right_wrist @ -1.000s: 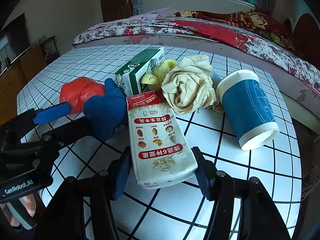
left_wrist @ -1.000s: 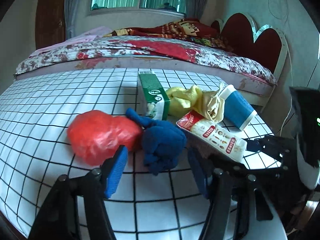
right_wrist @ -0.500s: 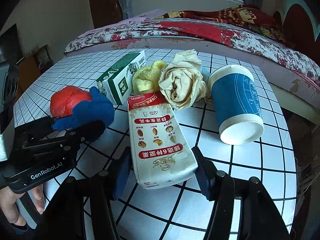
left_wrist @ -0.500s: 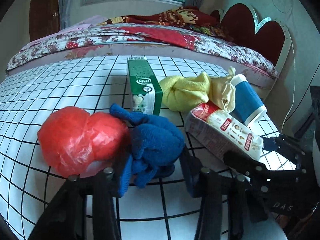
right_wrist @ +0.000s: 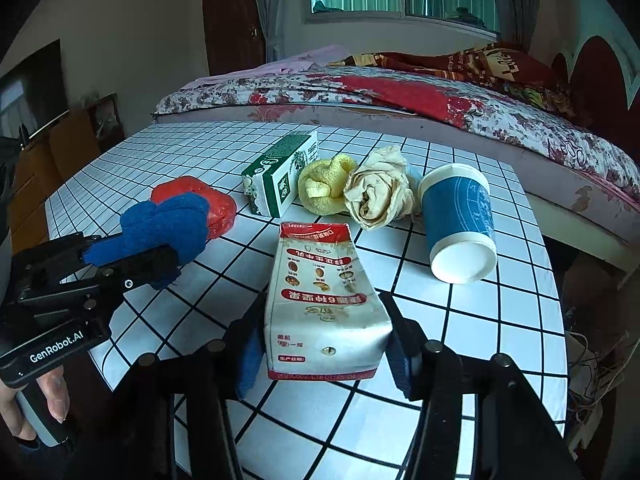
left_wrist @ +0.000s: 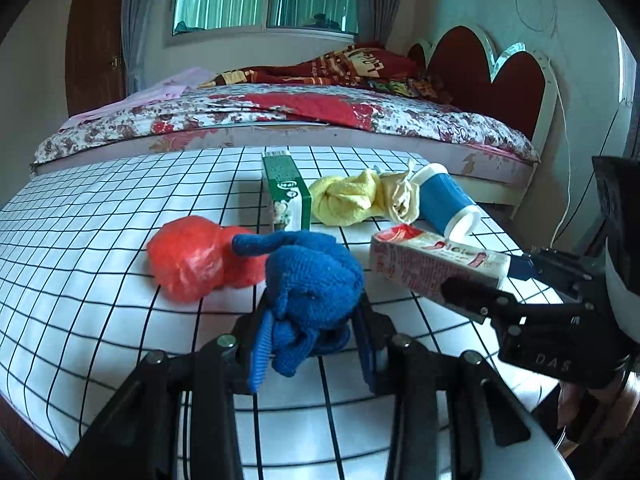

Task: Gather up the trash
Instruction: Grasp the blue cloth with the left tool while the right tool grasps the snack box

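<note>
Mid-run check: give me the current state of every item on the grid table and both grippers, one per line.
left gripper: shut on the blue cloth.
blue cloth: bunched, gripped.
right gripper: shut on the milk carton.
milk carton: on its side, gripped.
red plastic bag: crumpled, on table.
green box: lying flat.
yellow cloth: wadded.
beige paper: crumpled.
blue paper cup: tipped over.

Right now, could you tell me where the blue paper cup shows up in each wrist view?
Left wrist: the blue paper cup lies on its side at right of centre, beyond the milk carton.
Right wrist: the cup lies at centre right, white end toward the camera.
Shared landmark: the beige crumpled cloth lies right beside it.
</note>
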The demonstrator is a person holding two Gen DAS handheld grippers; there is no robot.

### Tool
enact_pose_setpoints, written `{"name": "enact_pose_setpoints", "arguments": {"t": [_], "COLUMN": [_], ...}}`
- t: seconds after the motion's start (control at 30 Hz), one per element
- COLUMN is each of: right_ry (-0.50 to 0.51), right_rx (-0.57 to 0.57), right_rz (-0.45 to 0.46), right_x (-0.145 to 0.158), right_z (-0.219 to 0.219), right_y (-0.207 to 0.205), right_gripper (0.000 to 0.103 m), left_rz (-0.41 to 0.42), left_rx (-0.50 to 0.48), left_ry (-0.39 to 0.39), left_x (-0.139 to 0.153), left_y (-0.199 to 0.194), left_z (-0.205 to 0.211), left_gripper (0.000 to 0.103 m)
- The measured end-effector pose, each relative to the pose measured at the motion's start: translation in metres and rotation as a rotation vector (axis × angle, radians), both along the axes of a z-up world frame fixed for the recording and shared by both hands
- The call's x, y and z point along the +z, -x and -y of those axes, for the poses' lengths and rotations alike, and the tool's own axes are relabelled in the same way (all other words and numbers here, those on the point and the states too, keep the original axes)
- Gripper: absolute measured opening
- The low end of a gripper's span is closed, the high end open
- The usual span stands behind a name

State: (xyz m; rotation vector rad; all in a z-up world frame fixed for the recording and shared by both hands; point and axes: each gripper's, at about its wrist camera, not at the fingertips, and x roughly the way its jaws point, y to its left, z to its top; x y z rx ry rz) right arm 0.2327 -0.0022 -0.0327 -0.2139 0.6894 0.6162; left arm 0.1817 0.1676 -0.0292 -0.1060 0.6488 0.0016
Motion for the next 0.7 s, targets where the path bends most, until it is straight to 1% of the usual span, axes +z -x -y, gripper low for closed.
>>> {"name": "enact_pose_setpoints", "arguments": {"t": [0.27, 0.5, 0.7], "right_ry": [-0.038, -0.022, -0.011], "right_rx": [-0.044, -0.107, -0.148], "right_rz": [0.084, 0.170, 0.185], "right_x": [0.019, 0.032, 0.034], "right_z": [0.029, 0.058, 0.082], "right_y": [0.035, 0.064, 0.080], "right_gripper": [0.052, 0.052, 0.052], "left_rz": [0.033, 0.073, 0.096], "left_rx": [-0.014, -0.040, -0.086], "left_ry": [-0.016, -0.030, -0.044], "left_x": [0.010, 0.022, 0.030], "left_y": [0.029, 0.051, 0.063], "left_z": [0.014, 0.033, 0.059], "left_gripper": [0.038, 0.038, 0.038]}}
